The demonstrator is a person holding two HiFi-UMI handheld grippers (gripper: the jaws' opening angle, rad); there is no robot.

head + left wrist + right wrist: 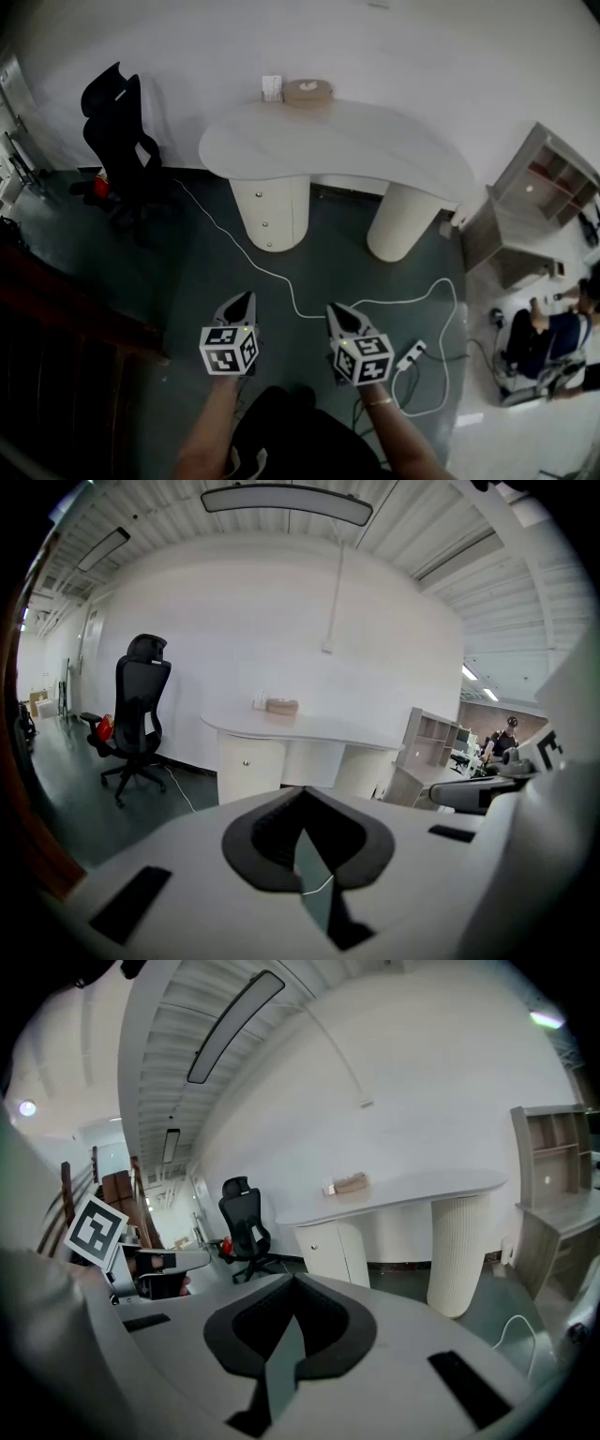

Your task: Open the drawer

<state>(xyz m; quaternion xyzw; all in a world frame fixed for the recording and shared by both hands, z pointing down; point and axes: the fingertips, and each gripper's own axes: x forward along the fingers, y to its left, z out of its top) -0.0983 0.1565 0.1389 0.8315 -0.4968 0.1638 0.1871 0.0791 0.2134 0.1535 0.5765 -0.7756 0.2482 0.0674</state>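
**Not at the drawer yet**

The drawer [270, 214] is far off, in the left leg of the white desk [375, 141]. The left gripper [246, 300] and right gripper [337, 315] are near the person, both squeezed together and holding nothing. Next, I think: step closer, spread one gripper, grab a knob [265, 223].

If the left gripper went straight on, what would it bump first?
The left gripper points, tilted downward, toward the drawer pedestal under the desk. Nothing stands between, so it meets that pedestal or the floor before it; depth is unclear.
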